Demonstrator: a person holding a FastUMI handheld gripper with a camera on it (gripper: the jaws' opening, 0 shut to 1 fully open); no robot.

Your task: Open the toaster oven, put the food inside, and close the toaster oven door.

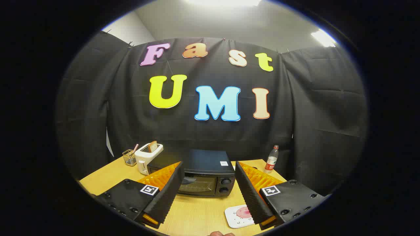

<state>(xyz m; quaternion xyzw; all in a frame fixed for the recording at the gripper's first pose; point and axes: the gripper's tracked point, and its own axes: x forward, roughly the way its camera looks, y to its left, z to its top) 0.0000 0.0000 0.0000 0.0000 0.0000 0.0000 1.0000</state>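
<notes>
Two fingers frame the scene, spread wide apart with nothing held between them, hovering above a pale wooden counter. Farthest left on the counter, near the back wall, stands a small wire-mesh holder with a pink stick poking out of it. Just beside it sits a white pop-up toaster with a slice of bread standing up in its slot. Next comes the black toaster oven, straight ahead beyond the fingers and centred in the gap between them; its glass door is closed and upright, and two round knobs sit one above the other at the door's right. Nearer than the oven, beside the inner edge of the right finger, a white square plate lies flat on the counter carrying a round pink piece of food, partly hidden by that finger. Farthest right, toward the back corner, a clear plastic bottle with a red label stands upright.
</notes>
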